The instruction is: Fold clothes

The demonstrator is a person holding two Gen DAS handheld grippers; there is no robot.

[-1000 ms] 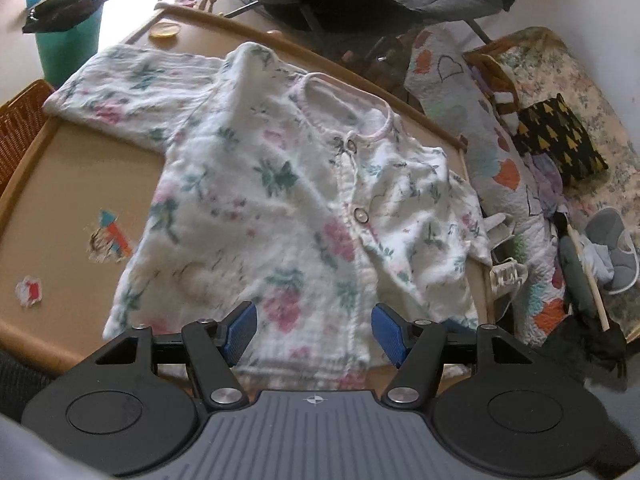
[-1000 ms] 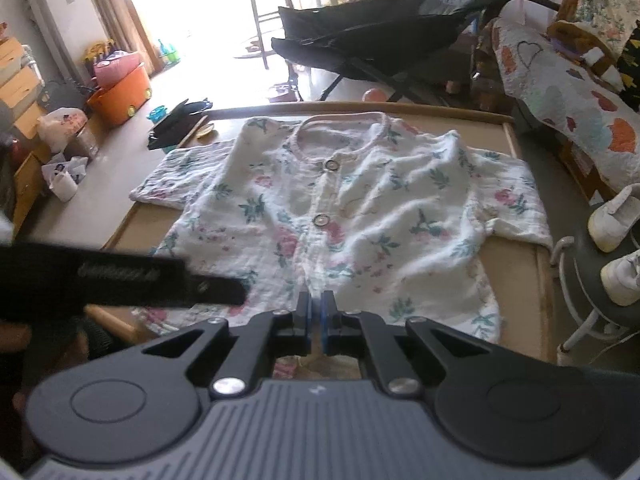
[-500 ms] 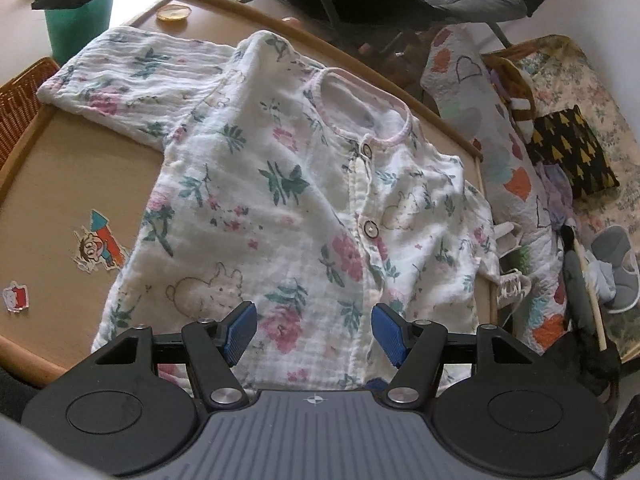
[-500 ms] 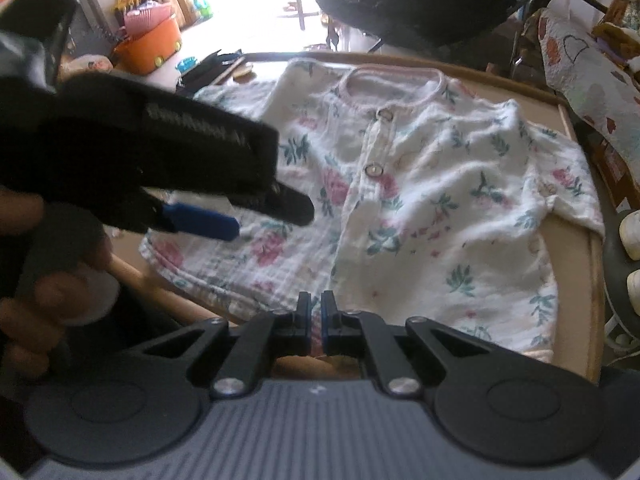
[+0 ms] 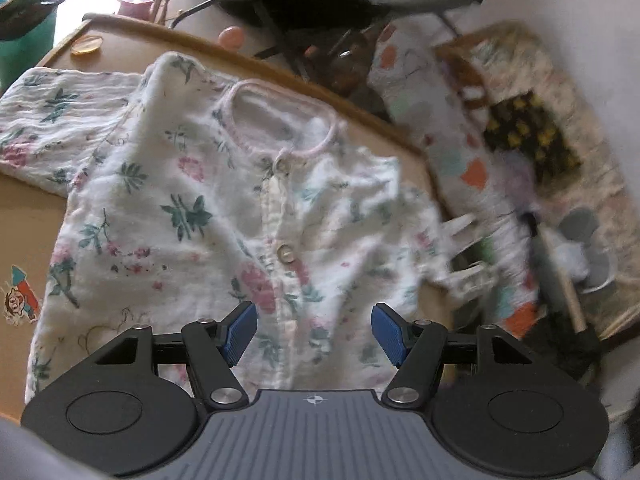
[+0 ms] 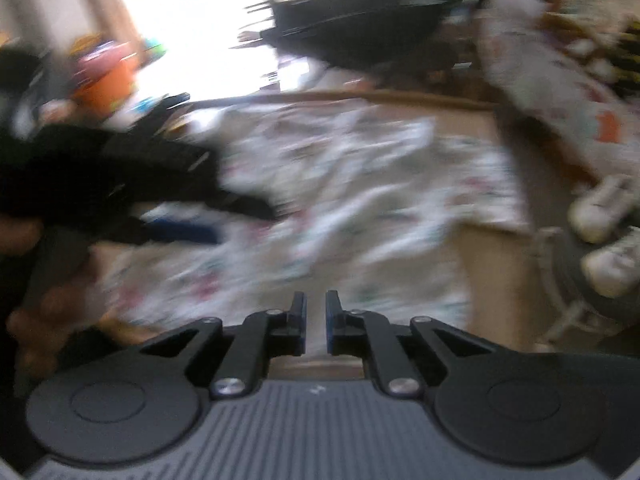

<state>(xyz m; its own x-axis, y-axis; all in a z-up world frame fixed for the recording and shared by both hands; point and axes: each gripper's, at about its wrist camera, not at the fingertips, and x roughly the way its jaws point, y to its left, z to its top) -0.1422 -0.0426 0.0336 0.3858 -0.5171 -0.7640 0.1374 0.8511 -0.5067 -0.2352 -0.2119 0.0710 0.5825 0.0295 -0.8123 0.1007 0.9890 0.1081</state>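
Shirt lies flat, face up, buttoned, on the table; hem sits right under both sets of jaws, collar far side, one sleeve spread out left of the L jaws.

L gripper: jaws released, wide apart, nothing between the pads, hovering over the placket near the hem. No contact with cloth as far as I can see.

R gripper: jaws opening, only a narrow gap so far, nothing pinched. Hem just ahead of the tips. R view is badly motion-blurred, so cloth contact there is prob. none, but can't confirm.

Risks:
- L gripper body crosses the R view just left of the R jaws, with the hand behind it. Both tools crowd the same hem stretch, so a clash is likely if both go in together.
- Thin crinkly muslin: a shallow pinch grabs the top layer only, front panel lifts and the back stays down, so the fold skews.
- Right sleeve is near the table edge; a drag toward the hem could pull it over.
- R gap too narrow to take the hem yet.

Containers: teal bin far left beyond the L jaws, dark bag-like stuff sticking out the top, contents unclear. Orange tub far left in R view, too blurred to tell what's in it.
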